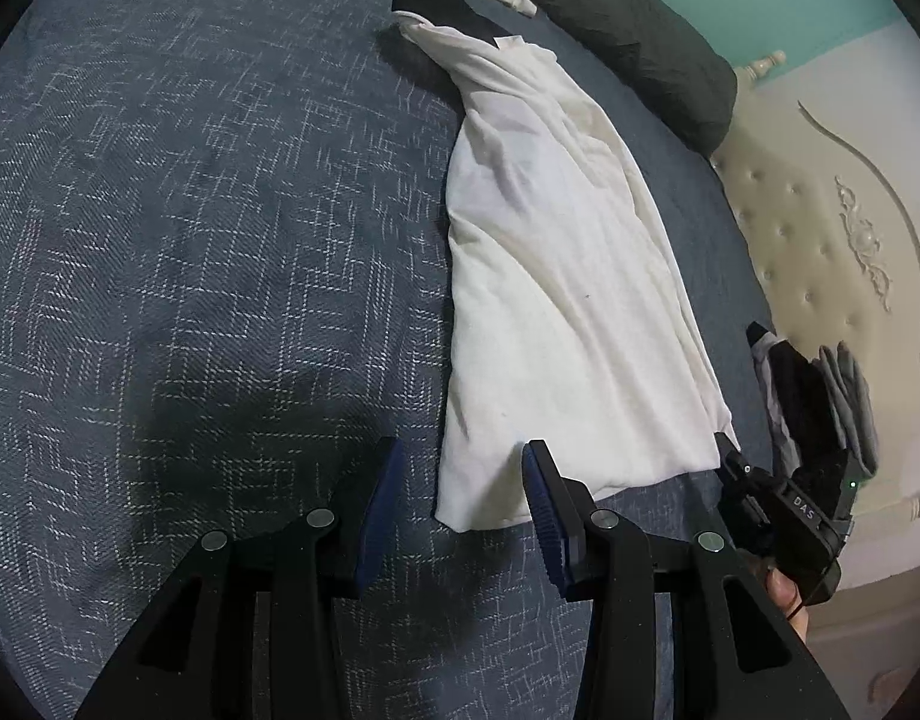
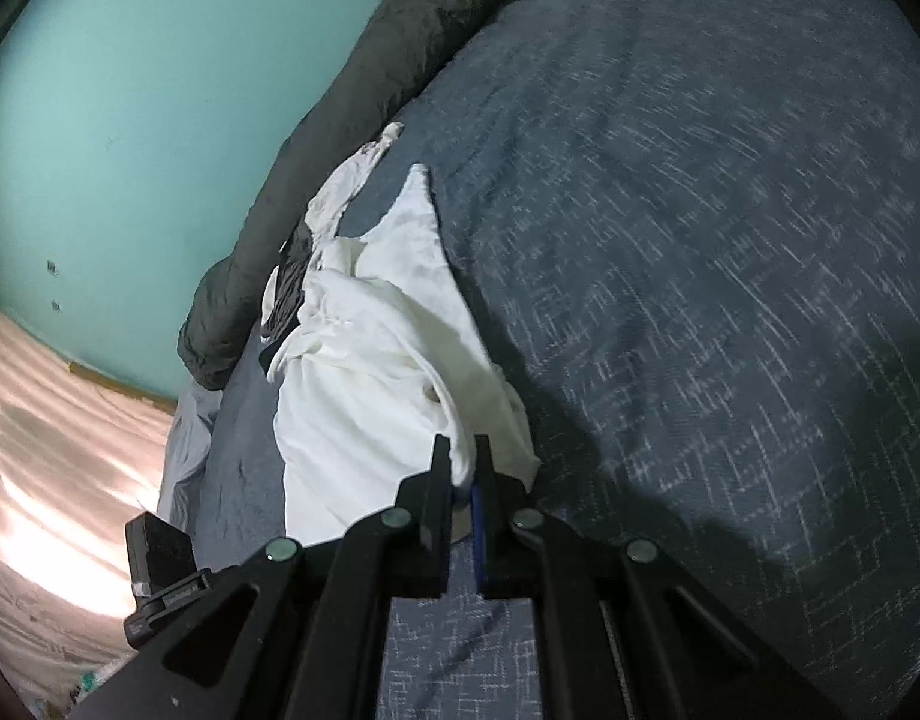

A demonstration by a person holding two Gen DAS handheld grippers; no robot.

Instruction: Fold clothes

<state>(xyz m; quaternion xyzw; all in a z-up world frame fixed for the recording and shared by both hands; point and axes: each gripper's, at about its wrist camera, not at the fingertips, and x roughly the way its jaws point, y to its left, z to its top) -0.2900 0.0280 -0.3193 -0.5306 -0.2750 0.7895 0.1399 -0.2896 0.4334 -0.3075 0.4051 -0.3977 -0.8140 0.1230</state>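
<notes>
right wrist view: right claw point(image 2: 462, 456) pinches the white garment point(image 2: 364, 372); left claw point(image 1: 463, 468) released.

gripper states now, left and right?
Left gripper: open, nothing held, beside the white garment's near corner.
Right gripper: shut on the white garment's edge.

Right gripper point(image 2: 463, 456) jaws pinch white garment point(image 2: 364, 372) (on blue bedspread point(image 2: 700, 240)).

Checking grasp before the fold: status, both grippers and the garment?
Right gripper shut on white cotton garment, near corner. Left gripper open, fingers astride other corner. Dark blue patterned bedspread beneath.
</notes>
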